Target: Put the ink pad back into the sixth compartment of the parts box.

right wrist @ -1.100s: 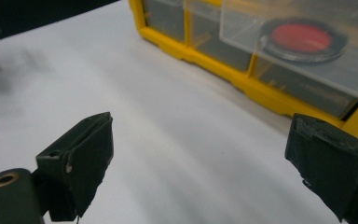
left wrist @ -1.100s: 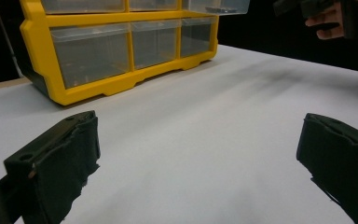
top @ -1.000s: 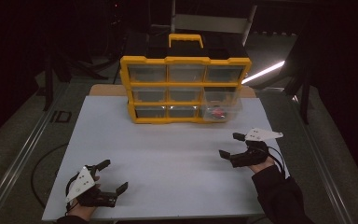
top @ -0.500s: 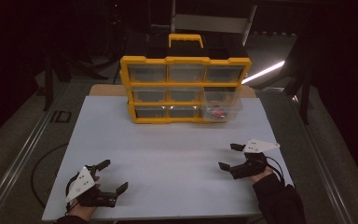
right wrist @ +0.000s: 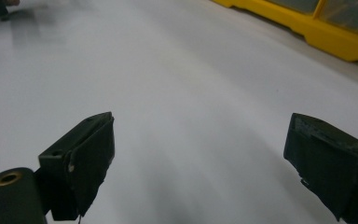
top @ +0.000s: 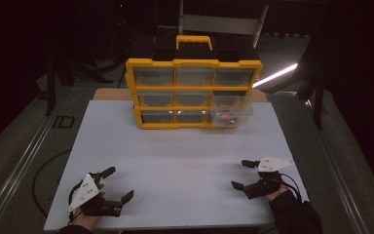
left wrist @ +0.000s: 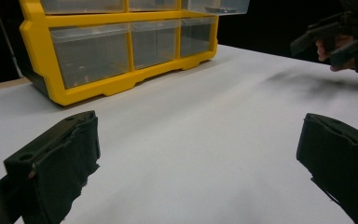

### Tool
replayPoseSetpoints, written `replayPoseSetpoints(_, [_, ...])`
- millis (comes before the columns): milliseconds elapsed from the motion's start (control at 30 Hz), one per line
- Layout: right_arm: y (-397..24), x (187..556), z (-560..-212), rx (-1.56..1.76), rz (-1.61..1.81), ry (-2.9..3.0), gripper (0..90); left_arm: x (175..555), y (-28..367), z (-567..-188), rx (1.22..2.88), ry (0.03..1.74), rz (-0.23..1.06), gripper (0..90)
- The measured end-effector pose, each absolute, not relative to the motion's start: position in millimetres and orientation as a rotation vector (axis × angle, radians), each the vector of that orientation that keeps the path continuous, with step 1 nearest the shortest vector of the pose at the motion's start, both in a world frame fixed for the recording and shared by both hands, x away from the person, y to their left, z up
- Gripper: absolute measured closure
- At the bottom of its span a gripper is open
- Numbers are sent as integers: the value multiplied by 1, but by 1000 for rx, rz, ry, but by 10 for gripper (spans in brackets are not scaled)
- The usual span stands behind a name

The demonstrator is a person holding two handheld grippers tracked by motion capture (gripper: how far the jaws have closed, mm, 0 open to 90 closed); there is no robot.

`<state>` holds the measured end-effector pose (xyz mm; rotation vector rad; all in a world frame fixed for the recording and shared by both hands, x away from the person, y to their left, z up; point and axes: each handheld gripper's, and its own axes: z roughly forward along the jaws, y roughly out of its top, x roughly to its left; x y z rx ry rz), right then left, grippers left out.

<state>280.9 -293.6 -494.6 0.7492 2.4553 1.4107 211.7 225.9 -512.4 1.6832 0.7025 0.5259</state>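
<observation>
A yellow organiser (top: 193, 92) with clear drawers stands at the back of the white table (top: 175, 156). Its right-hand middle drawer (top: 231, 111) is pulled out and holds a small red item (top: 229, 118). My left gripper (top: 118, 184) rests at the front left, open with nothing between its jaws. My right gripper (top: 240, 174) is at the front right, also open and empty. The left gripper view looks along wide-spread jaws toward the organiser (left wrist: 116, 46), with the right gripper (left wrist: 328, 39) at the upper right. In the right gripper view the organiser's base (right wrist: 307, 28) runs along the top right.
The table's front edge (top: 175, 226) lies just under both hands. A metal rail (top: 24, 156) runs along the floor at the left. A bright light strip (top: 277, 75) and dark stands sit behind the organiser.
My right gripper has drawn back toward the front right edge of the table. The left gripper has stayed put.
</observation>
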Motion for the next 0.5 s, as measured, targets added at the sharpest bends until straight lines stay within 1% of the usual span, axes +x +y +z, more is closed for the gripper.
replayPoseSetpoints(500, [-294,259,-506,744,1314,2419,87,212,226,-512,1682,702,525,1])
